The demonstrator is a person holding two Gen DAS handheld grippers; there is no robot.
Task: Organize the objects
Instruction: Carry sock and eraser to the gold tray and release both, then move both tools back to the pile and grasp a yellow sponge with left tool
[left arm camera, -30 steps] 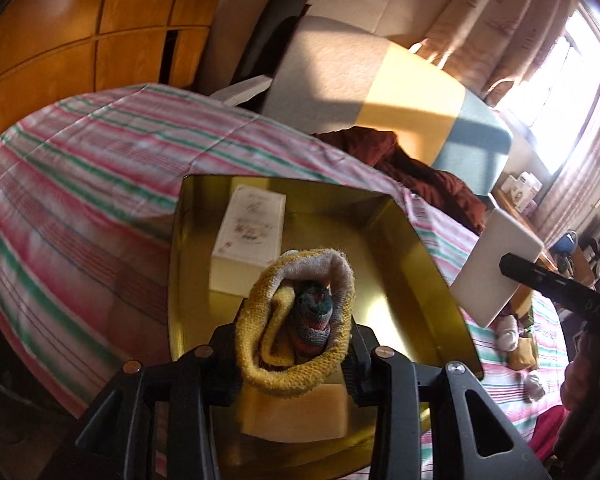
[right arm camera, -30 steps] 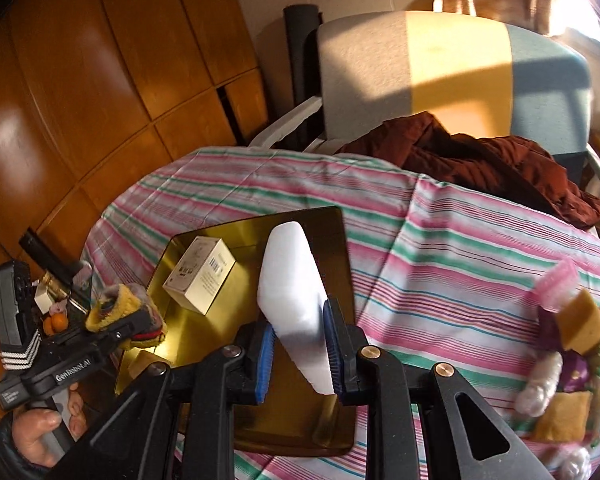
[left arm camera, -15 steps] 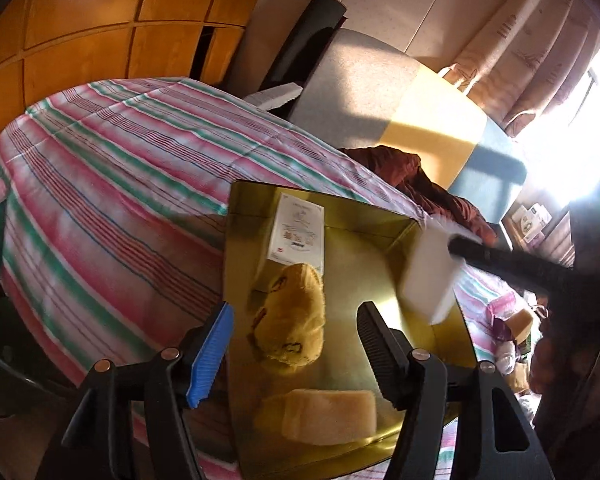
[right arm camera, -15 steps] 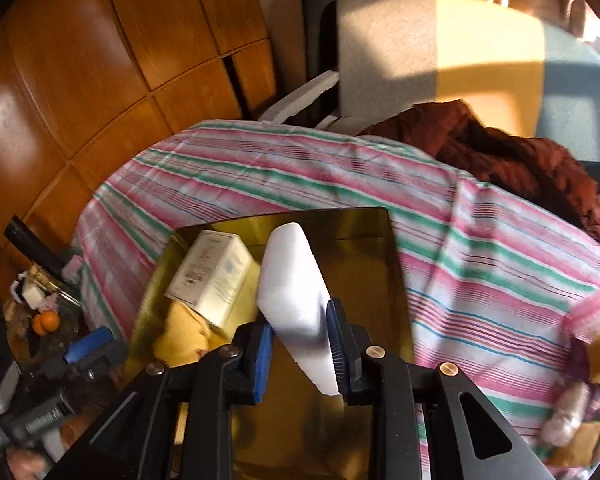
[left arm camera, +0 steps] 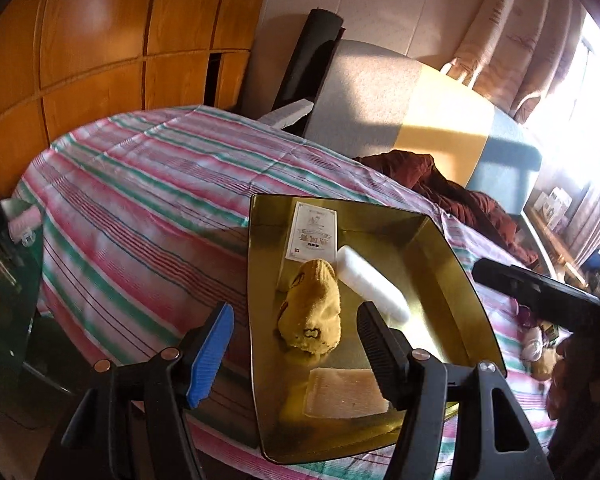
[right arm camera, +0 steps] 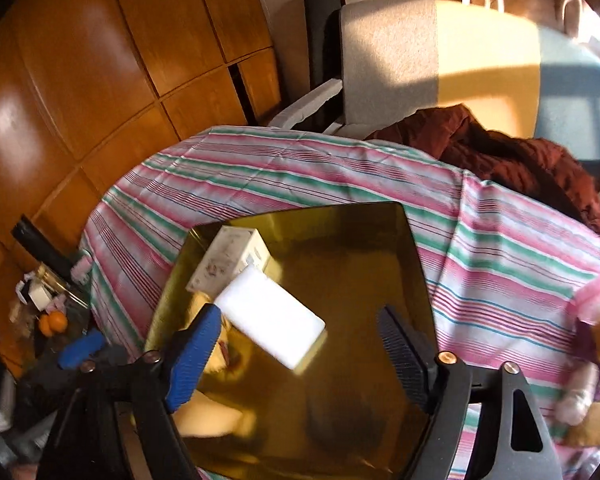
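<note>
A gold tray (left arm camera: 452, 276) lies on the striped tablecloth. In it are a small white carton (left arm camera: 314, 236), a rolled yellow sock (left arm camera: 312, 312), a white foam block (left arm camera: 370, 288) and a pale yellow sponge (left arm camera: 346, 394). My left gripper (left arm camera: 296, 344) is open and empty above the tray's near end. In the right wrist view the tray (right arm camera: 360, 240) holds the carton (right arm camera: 230, 260) and the white block (right arm camera: 272, 316). My right gripper (right arm camera: 300, 352) is open and empty just above the block.
The striped tablecloth (left arm camera: 140, 208) covers a round table. A chair with a dark red garment (right arm camera: 520, 160) stands behind it. Small wrapped items (right arm camera: 592, 360) lie on the cloth at the right. A cluttered glass side table with oranges (right arm camera: 52, 322) is at the left.
My left gripper opened and let the yellow sock go into the tray, then drew back. My right gripper opened and let the white block go; it now lies in the tray beside the carton.
</note>
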